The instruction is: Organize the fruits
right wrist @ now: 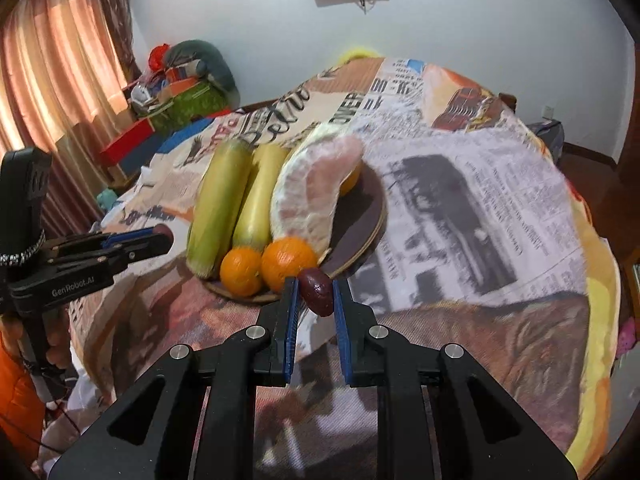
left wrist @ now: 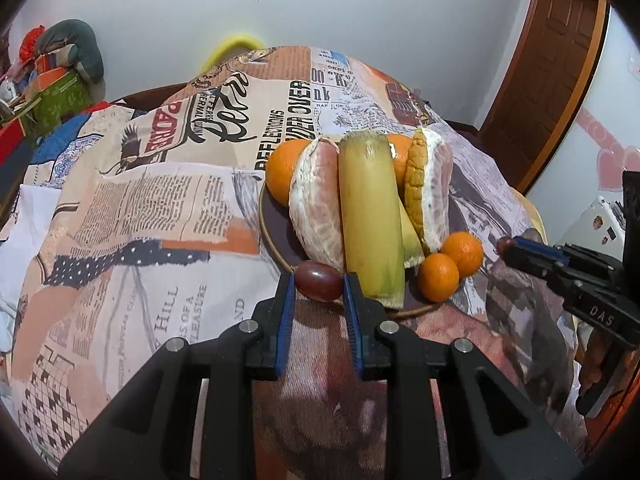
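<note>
Nearest in the left wrist view, the left claw [left wrist: 319, 286] pinches a dark red grape [left wrist: 319, 286] between its blue pads, the grape lying sideways right at the fingertips, over the near rim of the plate [left wrist: 266, 224]. In the right wrist view, the right claw [right wrist: 316, 292] grips a second dark grape [right wrist: 317, 291] the same way, standing on end between the tips, just in front of the plate's near edge.

Both holds look shallow, so a smooth round grape could squirt out if squeezed harder, or burst, or drop if eased too soon and roll off across the patterned newsprint cloth [left wrist: 132, 216] covering the counter.

Just beyond the claws, two small mandarins [left wrist: 450, 266] sit at the plate's front edge. A nudge from either claw could likely roll them off the rim.

Behind them, two ears of corn in green husk [left wrist: 370, 216] lie lengthwise between peeled pomelo pieces [left wrist: 316, 204], with larger oranges [left wrist: 282, 170] at the back. The plate is crowded, with little bare space, so a released grape may slide off the pile.

The two claws work near each other and could collide.
</note>
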